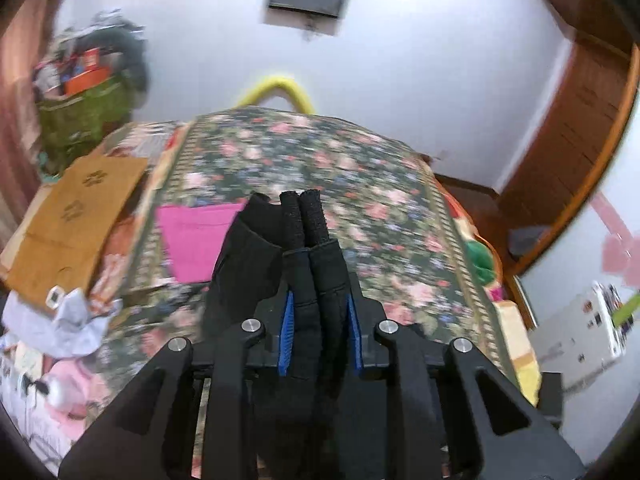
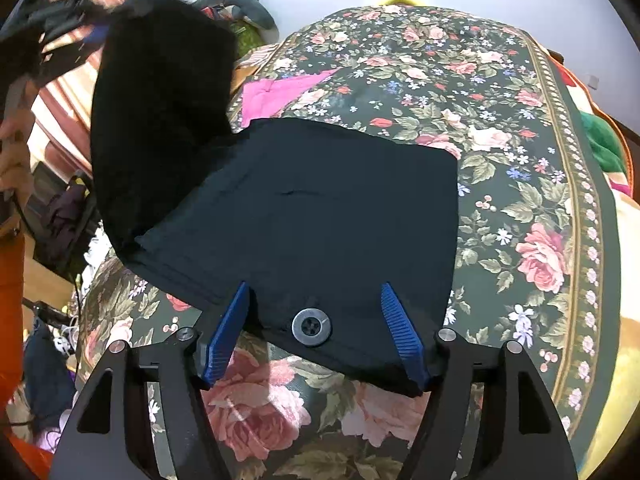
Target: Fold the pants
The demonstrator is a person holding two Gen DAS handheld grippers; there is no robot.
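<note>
Black pants [image 2: 304, 208] lie on the floral bedspread [image 2: 520, 128], waist end near me with a grey button [image 2: 311, 326] showing. My right gripper [image 2: 316, 334] is open, its blue fingers [image 2: 402, 332] on either side of the button at the waistband. The leg end of the pants [image 2: 160, 120] is lifted high at the upper left. My left gripper [image 1: 316, 320] is shut on that black fabric [image 1: 304, 224], held above the bed; the cloth bunches between its blue pads [image 1: 286, 332].
A pink folded cloth [image 1: 192, 240] lies on the bedspread [image 1: 360, 184] beyond the pants. A brown paper bag [image 1: 76, 220] and clutter [image 1: 60, 320] sit at the left edge. A wooden wardrobe [image 1: 580, 128] stands at right, a green bag [image 1: 80, 116] at back left.
</note>
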